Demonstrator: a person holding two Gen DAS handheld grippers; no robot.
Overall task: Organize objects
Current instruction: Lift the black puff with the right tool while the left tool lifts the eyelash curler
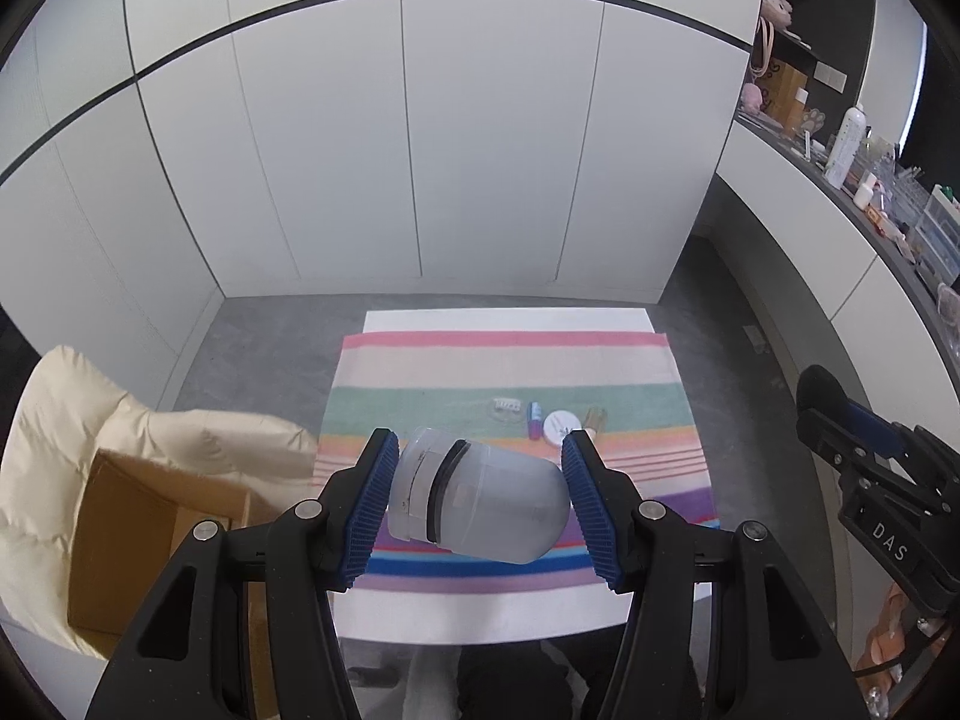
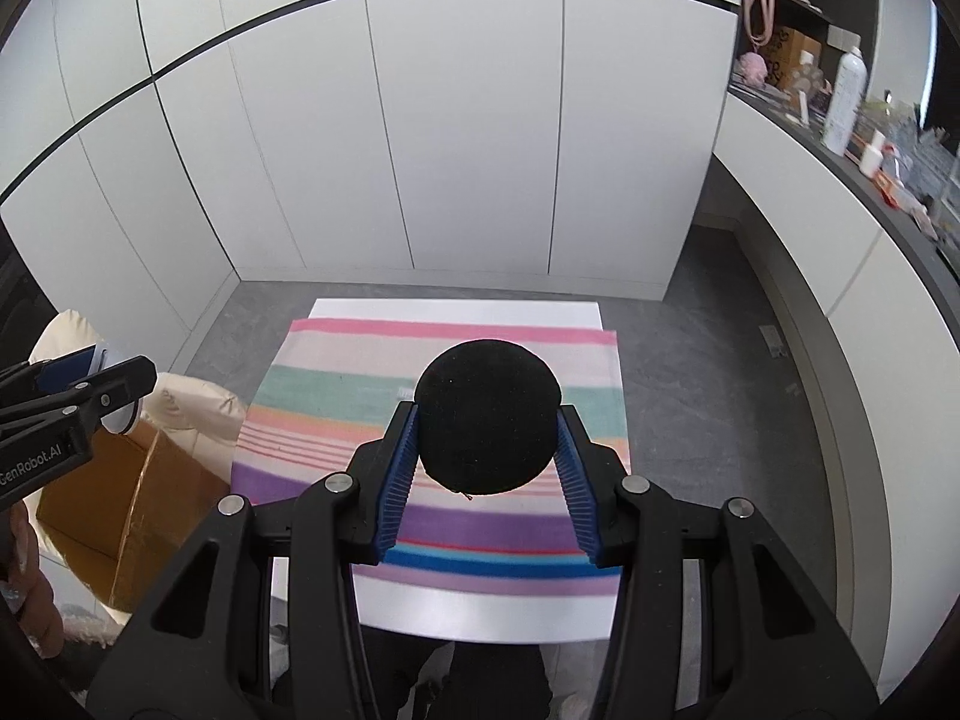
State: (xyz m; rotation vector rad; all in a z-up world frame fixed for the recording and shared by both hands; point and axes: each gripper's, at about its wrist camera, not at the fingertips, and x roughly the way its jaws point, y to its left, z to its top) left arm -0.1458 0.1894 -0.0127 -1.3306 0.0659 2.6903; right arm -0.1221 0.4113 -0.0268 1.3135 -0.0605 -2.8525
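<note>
Blue-padded left gripper (image 1: 480, 483) pinches a frosted translucent plastic container (image 1: 480, 501) above the striped cloth's (image 1: 420, 360) near edge; right gripper (image 2: 487, 441) clamps a round black puff, seemingly foam (image 2: 487, 414).

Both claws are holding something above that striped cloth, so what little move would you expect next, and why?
Probably the left gripper lowers its frosted container onto a bare stretch of the striped cloth. It hangs tilted between the pads above the cloth, while small items already lie in a row further back. The right gripper is occupied by a black round object.
</note>
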